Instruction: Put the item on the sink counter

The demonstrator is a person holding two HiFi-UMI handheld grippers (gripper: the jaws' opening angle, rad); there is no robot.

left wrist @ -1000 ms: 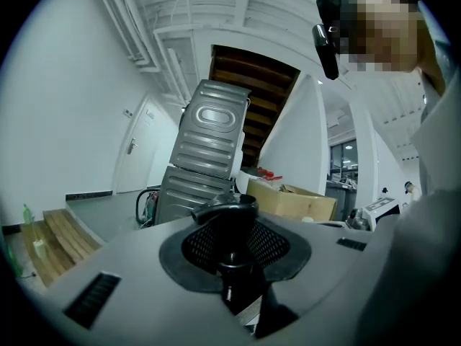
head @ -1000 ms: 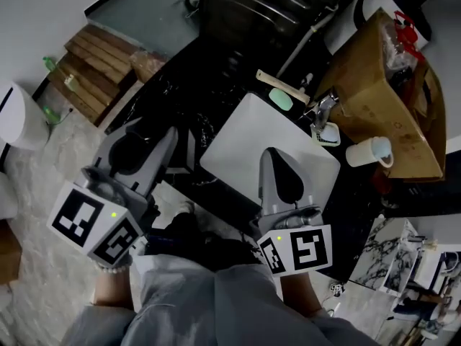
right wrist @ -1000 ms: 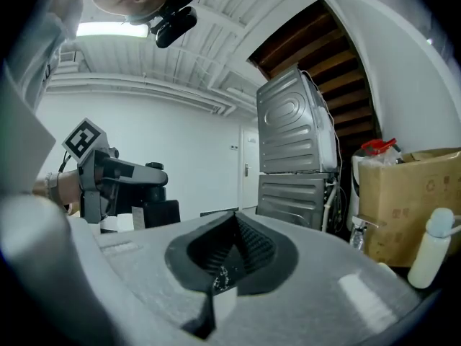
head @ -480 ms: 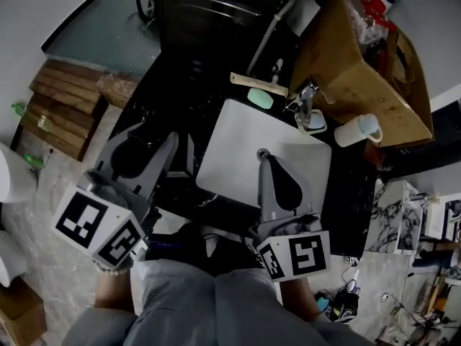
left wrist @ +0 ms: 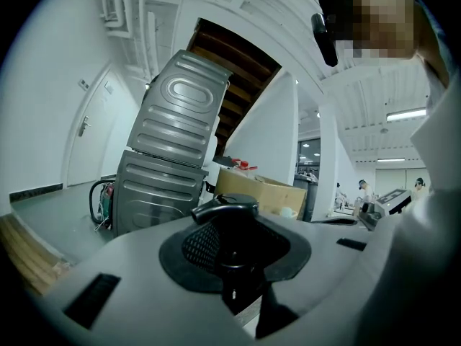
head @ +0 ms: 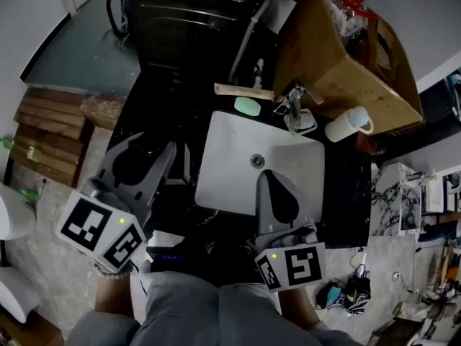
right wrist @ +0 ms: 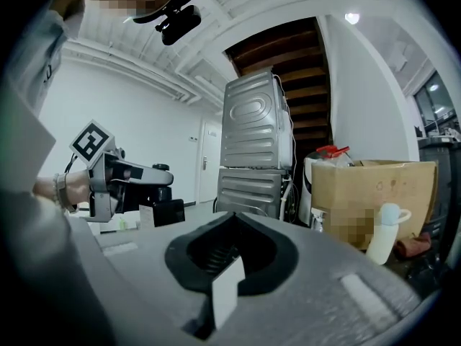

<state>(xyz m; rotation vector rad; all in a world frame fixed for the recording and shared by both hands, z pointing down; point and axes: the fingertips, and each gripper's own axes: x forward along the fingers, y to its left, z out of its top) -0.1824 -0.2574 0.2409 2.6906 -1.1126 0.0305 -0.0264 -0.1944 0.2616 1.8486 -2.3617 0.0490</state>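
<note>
My left gripper (head: 170, 152) is shut on a black bottle (head: 181, 170) with a pale label. Its black pump nozzle (left wrist: 224, 210) pokes up between the jaws in the left gripper view. The right gripper view shows that gripper (right wrist: 154, 187) from the side with the black bottle (right wrist: 158, 212) hanging under it. It hovers just left of the white sink basin (head: 230, 146), above the black counter (head: 346, 186). My right gripper (head: 267, 179) sits over the basin's near edge with its jaws together. A small white flat piece (right wrist: 227, 288) shows low in their slot; what it is I cannot tell.
Behind the basin stand a faucet (head: 289, 101), a green soap (head: 248, 106), a wooden stick (head: 235, 89) and a white mug (head: 347, 125). A large cardboard box (head: 338, 56) fills the back right. A grey stacked washer (head: 194, 9) stands behind; wooden planks (head: 50, 132) lie at left.
The sink and counter have slid down and left in the head view, closer under both grippers. Both grippers keep the same pose and the left one still grips the black bottle.
</note>
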